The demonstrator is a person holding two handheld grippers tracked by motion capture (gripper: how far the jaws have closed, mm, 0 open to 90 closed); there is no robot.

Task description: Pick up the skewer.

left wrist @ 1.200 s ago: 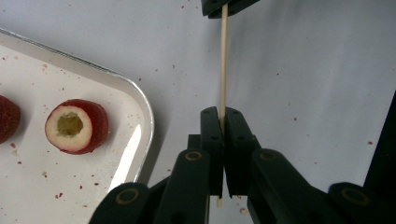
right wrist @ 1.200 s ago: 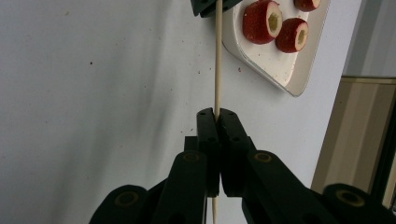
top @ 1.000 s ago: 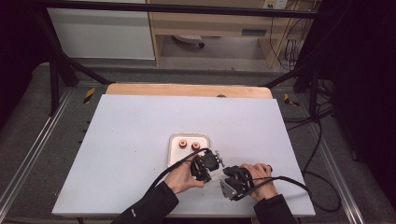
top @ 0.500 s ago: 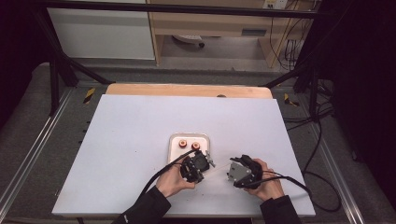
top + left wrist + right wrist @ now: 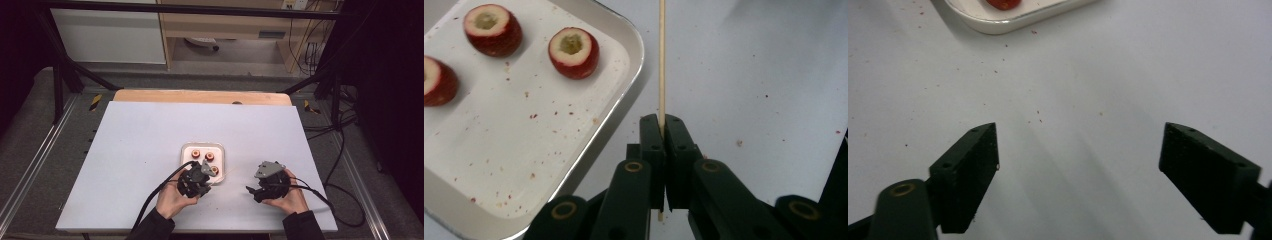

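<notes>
The left tool (image 5: 662,131) is clamped tight on a thin pale wooden skewer (image 5: 662,60), which runs straight out past its black jaws over the white tabletop (image 5: 140,150). From above, the skewer (image 5: 229,173) pokes out from the left tool (image 5: 204,180) toward the right, just beside the near right corner of the small white rectangular tray (image 5: 186,150). The tray (image 5: 621,95) lies immediately left of the stick and holds hollowed red fruit pieces with pale cut tops (image 5: 574,52); red specks dot the tray and the tabletop around it. The right tool (image 5: 1080,150) has just been opening; its jaws stand wide apart with nothing between them, over bare tabletop. In the high view the right tool (image 5: 256,190) sits well apart from the skewer's tip, held in the person's right hand (image 5: 289,197).
</notes>
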